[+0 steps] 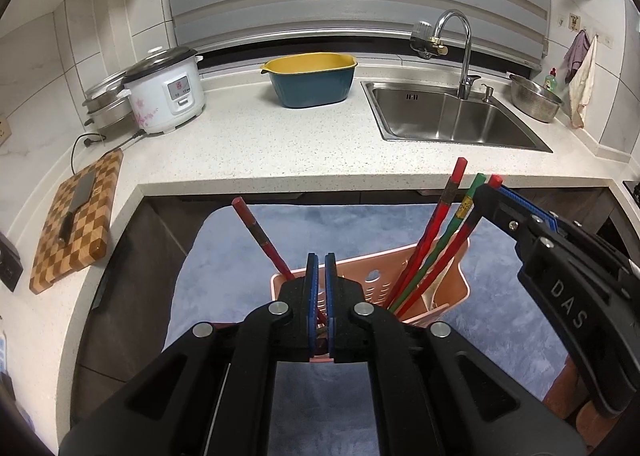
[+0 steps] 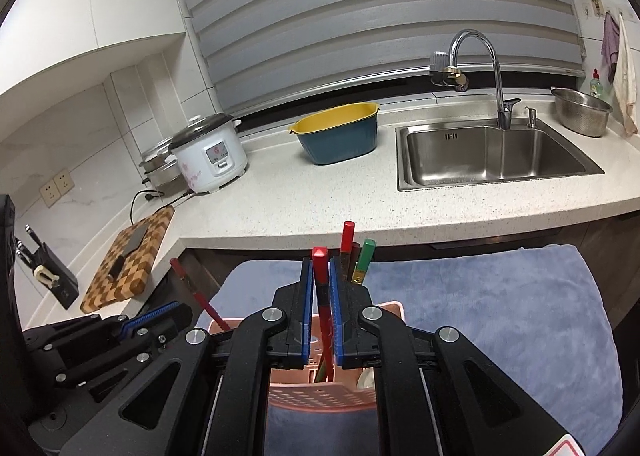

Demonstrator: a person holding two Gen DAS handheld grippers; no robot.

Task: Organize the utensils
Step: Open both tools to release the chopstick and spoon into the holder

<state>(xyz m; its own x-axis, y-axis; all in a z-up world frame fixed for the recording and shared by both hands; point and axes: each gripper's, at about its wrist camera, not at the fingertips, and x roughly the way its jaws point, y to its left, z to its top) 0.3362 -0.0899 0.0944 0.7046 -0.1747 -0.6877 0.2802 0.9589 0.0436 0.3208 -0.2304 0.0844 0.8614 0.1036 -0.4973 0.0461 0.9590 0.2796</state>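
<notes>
Chopsticks stand in a pink perforated plastic caddy (image 1: 448, 288) on a blue fleece cloth (image 1: 340, 232): at the left, one lone red chopstick (image 1: 256, 232) leans in the compartment whose near wall the left gripper (image 1: 321, 292) pinches shut; at the right, the right gripper (image 2: 321, 296) clamps a red-tipped chopstick (image 2: 320, 276), upright beside a red-and-green pair (image 2: 356, 252)

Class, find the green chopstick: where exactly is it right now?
The green chopstick stands tilted in the pink basket's right compartment, between two red chopsticks, just beside the right gripper.
</notes>
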